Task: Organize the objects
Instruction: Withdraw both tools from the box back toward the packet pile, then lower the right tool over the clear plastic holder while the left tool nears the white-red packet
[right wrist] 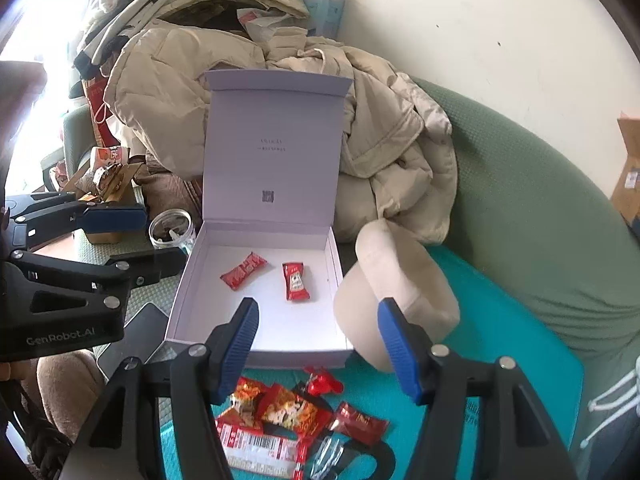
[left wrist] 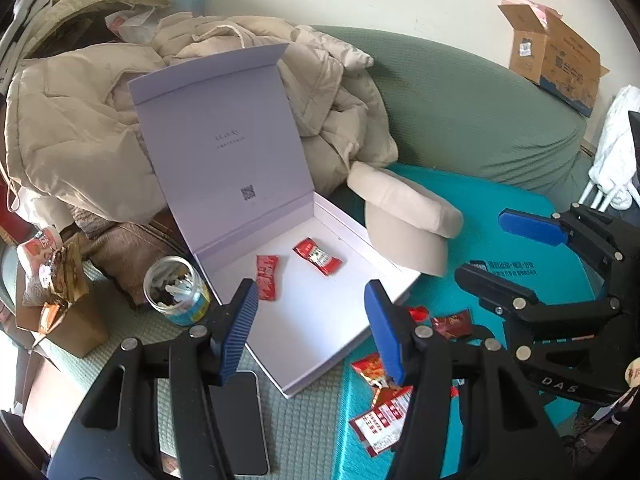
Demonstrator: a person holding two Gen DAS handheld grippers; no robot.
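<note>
A white box (right wrist: pixel 208 280) with its lid (right wrist: pixel 272 152) standing open lies on the sofa; two red snack packets (right wrist: pixel 244 270) (right wrist: pixel 296 281) lie inside. It also shows in the left wrist view (left wrist: pixel 320 336) with the packets (left wrist: pixel 267 282) (left wrist: pixel 317 256). A pile of red snack packets (right wrist: pixel 288 412) lies on the teal mat just in front of the box, also seen in the left wrist view (left wrist: pixel 384 400). My left gripper (left wrist: pixel 310 328) is open and empty over the box's near edge. My right gripper (right wrist: pixel 316 340) is open and empty above the pile.
A beige cap (right wrist: pixel 396 292) sits right of the box. A clear jar (left wrist: pixel 176 290), a phone (left wrist: pixel 240 420) and a cardboard box of snacks (left wrist: pixel 56 304) lie to its left. Beige coats (right wrist: pixel 240 52) are heaped behind. A carton (left wrist: pixel 556 52) stands on the sofa back.
</note>
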